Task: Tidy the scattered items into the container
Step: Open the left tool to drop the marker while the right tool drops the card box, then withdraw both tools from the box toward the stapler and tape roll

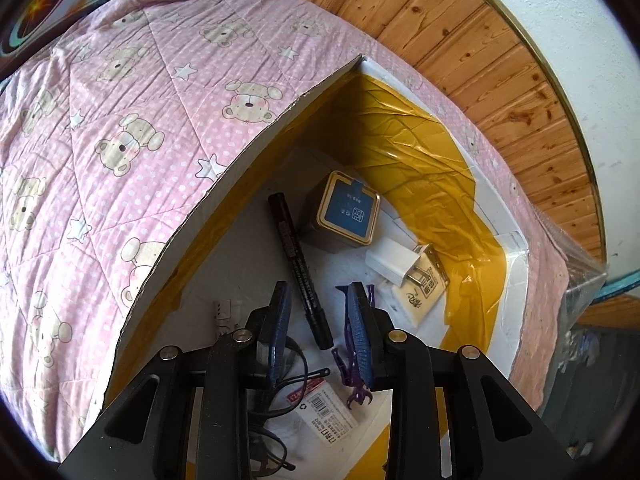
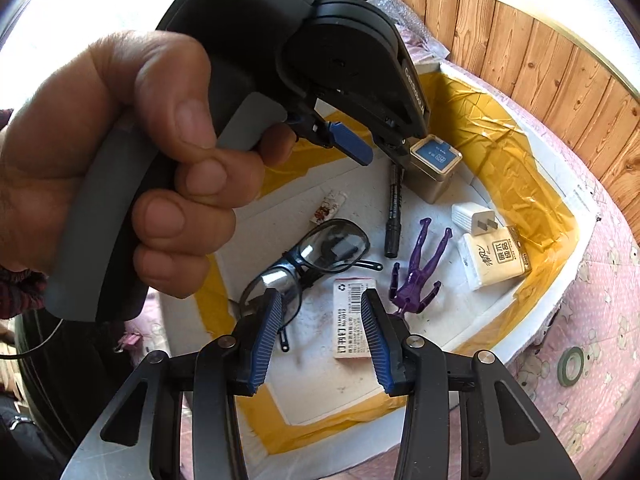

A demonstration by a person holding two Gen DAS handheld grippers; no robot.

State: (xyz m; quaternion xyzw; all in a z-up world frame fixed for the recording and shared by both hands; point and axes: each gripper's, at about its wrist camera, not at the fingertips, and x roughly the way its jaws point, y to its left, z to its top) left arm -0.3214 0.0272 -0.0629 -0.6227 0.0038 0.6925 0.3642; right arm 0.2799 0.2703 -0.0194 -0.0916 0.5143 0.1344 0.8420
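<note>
- While both grippers hang over it, the cardboard box [image 2: 576, 216], white inside w/ yellow tape along its walls, sits on a pink bear-print quilt [image 1: 120, 128] and holds nearly all the loose items.
- Gold square tin [image 2: 434, 168] w/ blue label stands at the far end of the box floor; black marker [image 2: 393, 212] lies just beside it, pointing lengthwise.
- White plug charger [image 2: 474, 216] rests touching a tissue pack [image 2: 494, 260], near the box's right wall.
- Purple figurine [image 2: 418, 270] lies flat mid-floor, between marker and tissue pack.
- Staple box [image 2: 354, 318] w/ barcode label lies next to the figurine; black-framed glasses [image 2: 308, 260] sit just left of it, a black hairpin [image 2: 370, 265] beside them.
- Small printed packet [image 2: 328, 208] lies nearer the left wall.
- Left gripper [image 1: 322, 332] is inside the box, low over the marker's end; fingers apart, nothing between them. Purple figurine shows right behind its right finger; touching or not, can't tell.
- Left hand [image 2: 132, 176] wraps that gripper's grey handle, seen from the right wrist cam.
- Right gripper [image 2: 322, 338] hovers above the staple box, fingers spread wide, holding nothing.
- Green tape roll [image 2: 574, 366] lies outside the box on the quilt, at its right.
- Wood-panel wall [image 1: 480, 40] runs behind the bed.
</note>
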